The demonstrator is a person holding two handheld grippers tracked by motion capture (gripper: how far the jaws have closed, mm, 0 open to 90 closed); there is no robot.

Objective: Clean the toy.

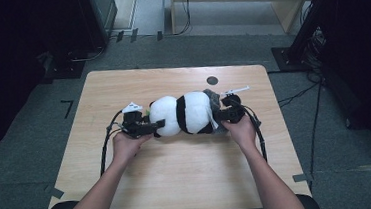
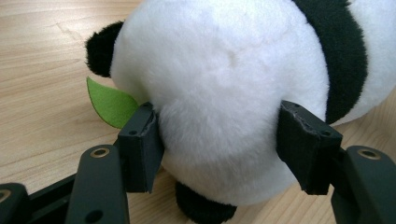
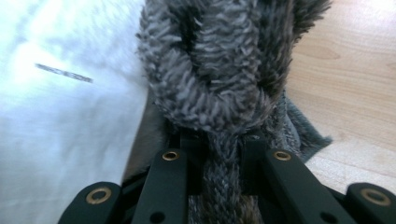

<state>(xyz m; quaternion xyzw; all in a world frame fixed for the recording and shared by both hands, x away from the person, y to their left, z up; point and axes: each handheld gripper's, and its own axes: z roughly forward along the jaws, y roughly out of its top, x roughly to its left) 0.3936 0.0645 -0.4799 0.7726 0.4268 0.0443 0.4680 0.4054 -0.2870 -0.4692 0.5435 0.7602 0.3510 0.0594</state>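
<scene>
Two grippers hold a toy panda (image 1: 182,114) lying mid-counter (image 1: 180,185). The left gripper (image 1: 151,125) clamps its white rear (image 2: 219,107), and the right gripper (image 1: 221,114) pinches narrowly on its grey scarf (image 3: 219,93).

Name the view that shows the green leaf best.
Left gripper view: the green leaf lies sharp and close beside the plush panda. High view gives a tiny green speck; right gripper view faces grey knit.

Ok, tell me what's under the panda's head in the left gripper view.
A green felt leaf pokes out from under the plush panda onto the wooden table. A black paw shows below. The head covers the rest of the leaf.
</scene>
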